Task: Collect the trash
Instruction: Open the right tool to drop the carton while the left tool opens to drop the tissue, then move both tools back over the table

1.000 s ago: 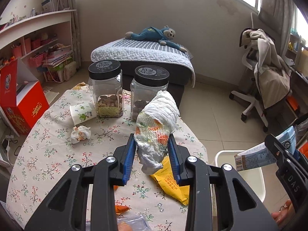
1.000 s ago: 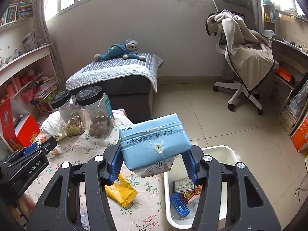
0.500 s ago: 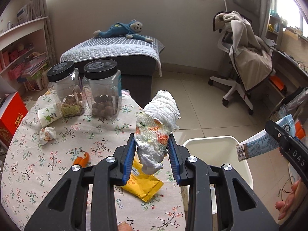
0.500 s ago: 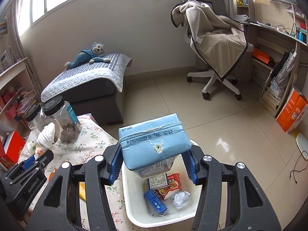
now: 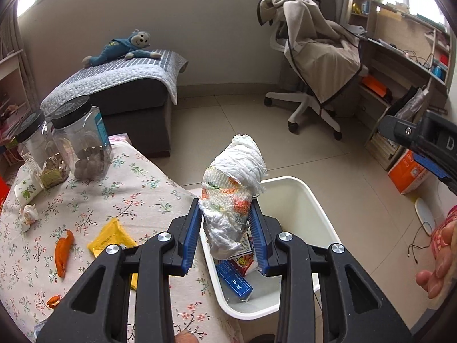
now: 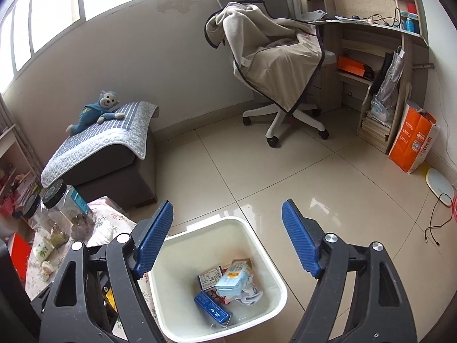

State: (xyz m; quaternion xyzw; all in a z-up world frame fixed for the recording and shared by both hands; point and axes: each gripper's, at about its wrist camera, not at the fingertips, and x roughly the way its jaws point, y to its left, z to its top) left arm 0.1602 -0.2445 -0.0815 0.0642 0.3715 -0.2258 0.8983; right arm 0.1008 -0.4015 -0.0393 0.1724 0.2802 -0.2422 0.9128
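Dropped now into the white bin [image 6: 274, 257], blue carton [image 6: 231, 281], right hand-held gripper [image 6: 227, 240] spread wide; left hand-held gripper [image 5: 225, 228] pinching soft, light wad [image 5: 232, 197] mid-body.

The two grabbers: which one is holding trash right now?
The left gripper. It squeezes a rolled-up diaper between its blue pads, while the right gripper is wide open and empty above the white bin.

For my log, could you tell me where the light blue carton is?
In the right wrist view, the light blue carton lies inside the white bin, atop other packaging.
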